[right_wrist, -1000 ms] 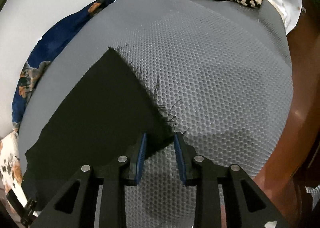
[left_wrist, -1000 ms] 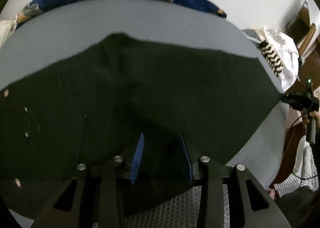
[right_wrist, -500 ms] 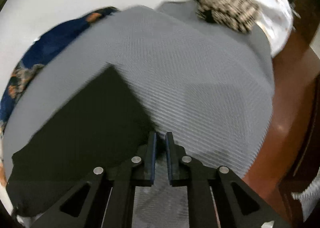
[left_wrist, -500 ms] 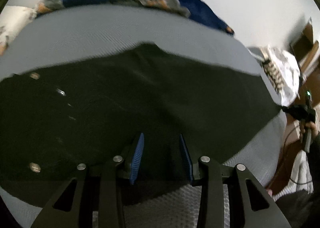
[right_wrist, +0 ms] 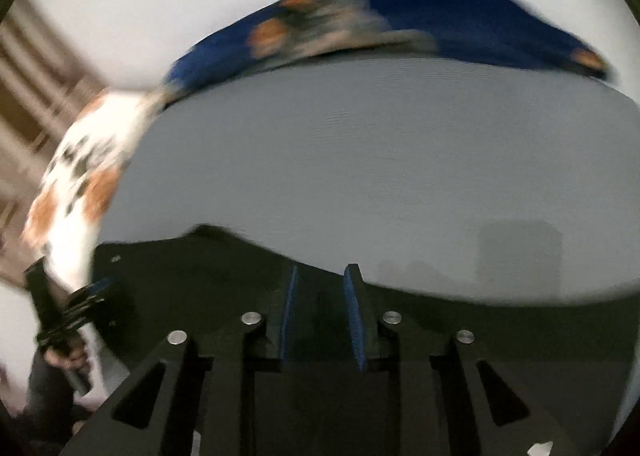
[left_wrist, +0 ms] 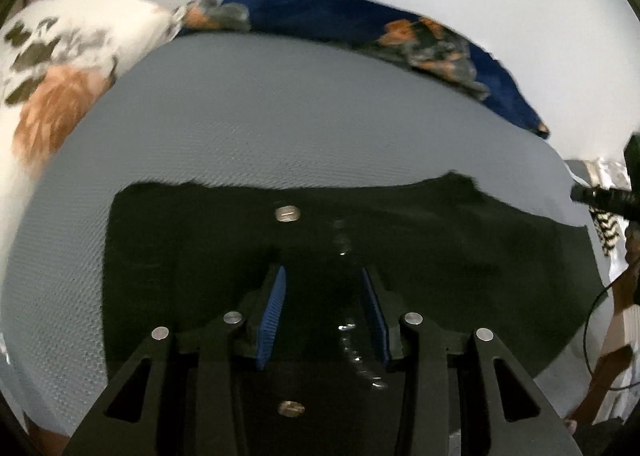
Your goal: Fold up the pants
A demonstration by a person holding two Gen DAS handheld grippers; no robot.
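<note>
Black pants [left_wrist: 440,256] lie flat on a grey mesh mattress [left_wrist: 280,116]. My left gripper [left_wrist: 323,270] hangs over their waist end, where a metal button [left_wrist: 287,213] and a zipper [left_wrist: 342,240] show. Its blue pads stand apart and the flat cloth runs on beneath the gap, unpinched. The right wrist view is blurred. There my right gripper [right_wrist: 323,268] is over the far edge of the pants [right_wrist: 200,268], jaws opening, with dark cloth under the gap. The left gripper [right_wrist: 80,304] shows at the left in a hand [right_wrist: 64,356]. The right gripper [left_wrist: 604,198] shows at the right edge.
A blue floral cloth [left_wrist: 320,12] lies along the mattress's far side against a white wall. A white and orange patterned pillow [left_wrist: 60,56] sits at the far left. A black-and-white zigzag cloth [left_wrist: 608,228] is at the right end. Brown wooden furniture [right_wrist: 24,88] stands beyond the pillow.
My left gripper slid left along the pants to the waist end. My right gripper, shut on the frayed hem corner before, swung left with a roll and its jaws have parted.
</note>
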